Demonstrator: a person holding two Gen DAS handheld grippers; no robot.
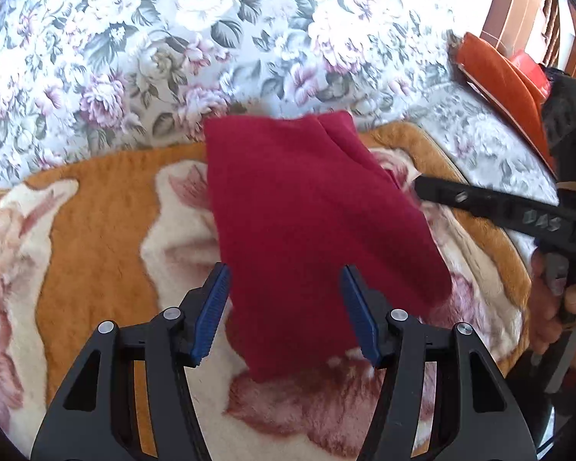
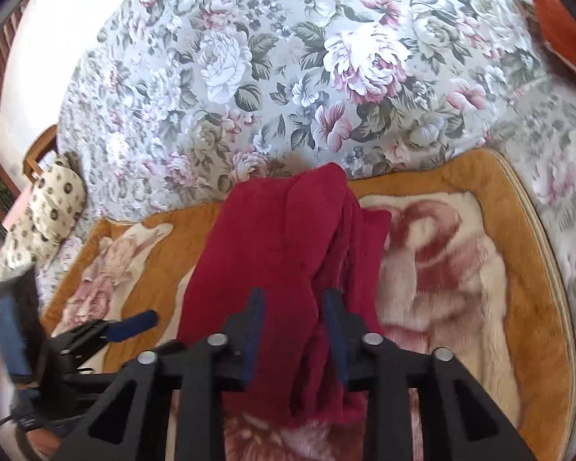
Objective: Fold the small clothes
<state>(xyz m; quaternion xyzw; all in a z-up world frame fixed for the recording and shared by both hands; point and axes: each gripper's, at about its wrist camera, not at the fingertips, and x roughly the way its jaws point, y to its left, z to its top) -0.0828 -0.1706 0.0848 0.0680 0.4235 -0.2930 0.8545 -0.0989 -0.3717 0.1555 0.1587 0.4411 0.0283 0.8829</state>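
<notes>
Both grippers work over a dark red knit garment (image 1: 311, 223) that lies partly folded on an orange and cream plush blanket (image 1: 96, 207), itself spread over a floral bedspread (image 1: 134, 46). To do this fold well, I judge that the garment's near edge should be carried over as one even layer, with both hands travelling together so the cloth does not twist, and then laid down and smoothed before anything lets go. Bunching looks like the main risk, since the fabric under the right tool is already gathered into a ridge. In the left wrist view, the left gripper (image 1: 284, 307) stands well open, its blue pads on either side of the garment's near end. The left pad sits at the cloth's edge and the right pad over it, but neither visibly presses it, so nothing is held there. In the right wrist view, the right gripper (image 2: 293, 330) is about half open, with a raised fold of the red cloth between its blue pads. The picture is blurred, and the pads appear to flank the fold closely, but I cannot tell whether they actually pinch it. An orange-red object (image 1: 499, 77) lies on the bedspread farther off, and a patterned cream cushion (image 2: 50, 207) lies at its far left edge.
</notes>
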